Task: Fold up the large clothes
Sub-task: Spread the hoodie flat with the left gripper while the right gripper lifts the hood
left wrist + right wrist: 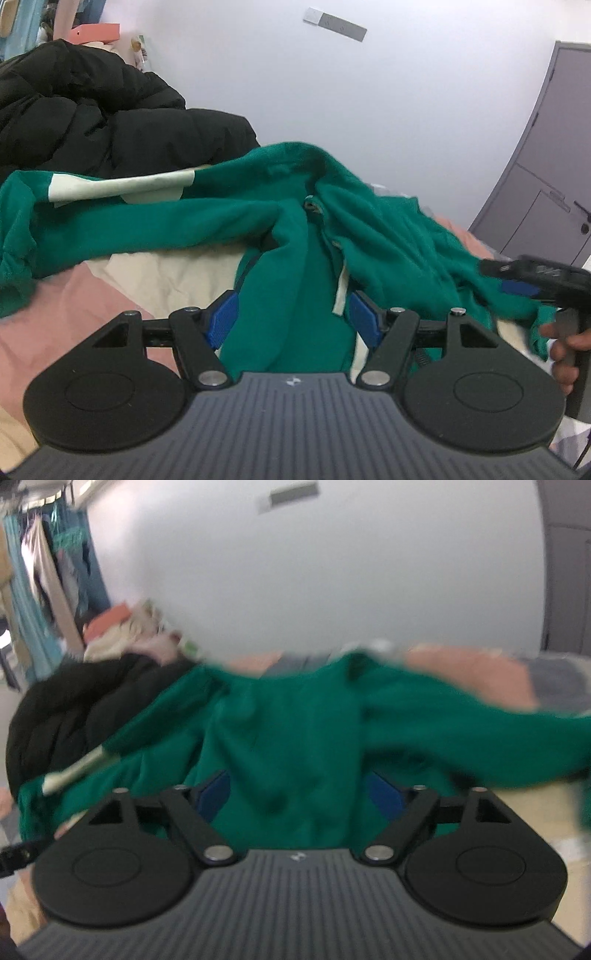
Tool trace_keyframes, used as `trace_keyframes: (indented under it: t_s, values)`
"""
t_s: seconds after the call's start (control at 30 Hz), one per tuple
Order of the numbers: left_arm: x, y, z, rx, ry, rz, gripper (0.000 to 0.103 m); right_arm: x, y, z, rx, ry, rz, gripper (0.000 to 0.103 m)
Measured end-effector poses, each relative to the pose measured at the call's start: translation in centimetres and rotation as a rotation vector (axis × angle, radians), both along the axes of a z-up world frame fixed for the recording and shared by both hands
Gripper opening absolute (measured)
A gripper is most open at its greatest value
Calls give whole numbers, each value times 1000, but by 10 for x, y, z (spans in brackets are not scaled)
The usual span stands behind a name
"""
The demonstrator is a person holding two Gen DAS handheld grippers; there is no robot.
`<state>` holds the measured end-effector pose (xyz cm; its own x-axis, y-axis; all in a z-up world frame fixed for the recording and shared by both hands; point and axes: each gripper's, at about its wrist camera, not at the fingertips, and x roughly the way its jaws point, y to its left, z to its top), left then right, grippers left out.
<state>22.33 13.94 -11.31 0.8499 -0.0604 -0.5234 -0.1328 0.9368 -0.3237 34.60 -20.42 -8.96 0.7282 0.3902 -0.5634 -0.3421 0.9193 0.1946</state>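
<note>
We are early in the fold: the green hoodie (310, 229) lies spread but rumpled on the bed (92, 291), with its hood towards the wall and one sleeve with a cream band stretched out to the left, against a black coat (92, 110). Our left gripper (291, 317) stands wide with cloth showing between its blue pads, yet nothing is pinched. Our right gripper (301, 794) is also wide and holds nothing; that view is blurred. In the left view it sits at the garment's right edge, a hand on its grip. We judge the step to be laying out and smoothing before the first fold. The next move calls for a clean grasp on a sleeve or a side edge — a single layer, not a bunch — then carrying it across the body. We can read no brand, label or writing; the small mark on each gripper body is too small to read.
</note>
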Motion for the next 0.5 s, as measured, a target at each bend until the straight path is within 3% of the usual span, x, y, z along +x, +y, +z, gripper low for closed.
trace_keyframes:
  t_s: [0.13,0.27,0.33,0.4,0.5]
  values:
    - [6,9,-12,-27,12,-2,71,13,38,-42,-18,115,22,84]
    - [17,21,-21,-31,16,19,71,31,64,-78,-116,123,36,83]
    - [23,27,-25,-47,20,26,71,40,74,-81,-145,135,58,67]
    - [31,34,-28,-51,24,40,71,52,86,-74,-166,117,92,26]
    - [44,44,-33,-46,26,79,71,84,106,-50,-257,64,82,20]
